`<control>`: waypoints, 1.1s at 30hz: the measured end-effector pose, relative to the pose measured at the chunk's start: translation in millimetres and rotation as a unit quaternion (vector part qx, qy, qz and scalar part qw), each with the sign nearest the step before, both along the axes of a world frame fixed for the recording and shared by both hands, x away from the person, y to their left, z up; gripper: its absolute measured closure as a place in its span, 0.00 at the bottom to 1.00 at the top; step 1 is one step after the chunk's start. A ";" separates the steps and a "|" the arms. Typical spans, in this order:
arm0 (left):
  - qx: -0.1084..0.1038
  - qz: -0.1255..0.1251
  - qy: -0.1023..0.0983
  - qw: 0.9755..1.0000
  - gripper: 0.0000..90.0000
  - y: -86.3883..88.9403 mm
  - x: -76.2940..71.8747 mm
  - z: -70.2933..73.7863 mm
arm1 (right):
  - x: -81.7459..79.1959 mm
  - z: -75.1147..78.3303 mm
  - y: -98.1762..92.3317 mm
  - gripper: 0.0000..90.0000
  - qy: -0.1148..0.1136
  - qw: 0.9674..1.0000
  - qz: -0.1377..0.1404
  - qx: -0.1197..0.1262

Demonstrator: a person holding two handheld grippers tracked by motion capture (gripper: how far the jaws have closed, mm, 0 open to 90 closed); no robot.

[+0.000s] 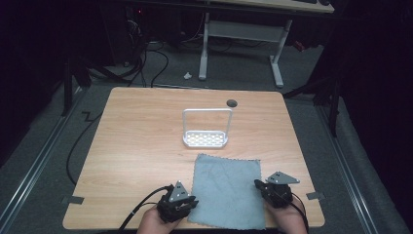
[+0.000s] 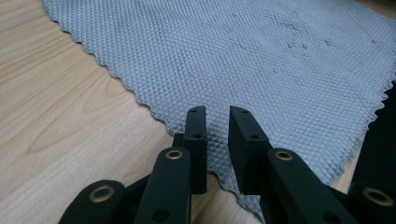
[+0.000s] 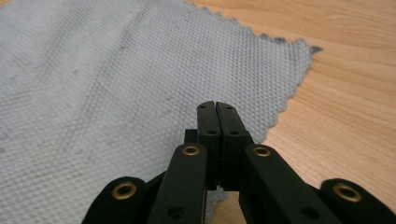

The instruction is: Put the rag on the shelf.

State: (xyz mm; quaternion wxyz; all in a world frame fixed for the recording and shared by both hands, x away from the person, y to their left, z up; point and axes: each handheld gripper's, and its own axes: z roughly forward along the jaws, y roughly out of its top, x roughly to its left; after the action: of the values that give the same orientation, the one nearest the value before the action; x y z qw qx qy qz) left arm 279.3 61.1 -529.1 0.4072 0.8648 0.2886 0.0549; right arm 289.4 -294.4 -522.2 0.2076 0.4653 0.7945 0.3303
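grey cloth (image 1: pixel 227 190) flat on the wooden tabletop (image 1: pixel 136 146), near edge, spread between both hands. left claw (image 2: pixel 217 122) at the cloth's near left corner, jaws a narrow gap apart, hanging over the zigzag hem, nothing pinched. right claw (image 3: pixel 215 119) at the right edge, jaws pressed together with nothing between them, tips over the weave just inside the hem. white wire rack (image 1: pixel 206 129) farther back, well apart from the cloth, upright handle loop over a perforated base. dark round hole (image 1: pixel 232 103) behind that.
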 end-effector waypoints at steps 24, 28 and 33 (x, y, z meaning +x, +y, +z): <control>0.000 0.071 0.002 0.997 0.76 41.3 6.5 4.2 | 28.6 -3.6 63.9 1.00 0.003 0.995 0.104 -0.007; 0.004 0.061 0.009 0.998 0.77 37.5 3.5 1.6 | 15.5 -3.6 58.4 1.00 0.004 0.994 0.107 -0.005; 0.002 0.041 0.020 0.999 0.78 41.5 -10.9 2.3 | 1.3 -2.8 53.6 1.00 0.006 0.994 0.111 -0.007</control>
State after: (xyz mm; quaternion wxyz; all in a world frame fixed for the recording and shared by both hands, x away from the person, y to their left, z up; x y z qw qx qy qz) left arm 268.4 102.5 -526.8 0.3973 0.8540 0.3315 0.0546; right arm 290.7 -240.8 -525.0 0.1678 0.3744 0.8450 0.3430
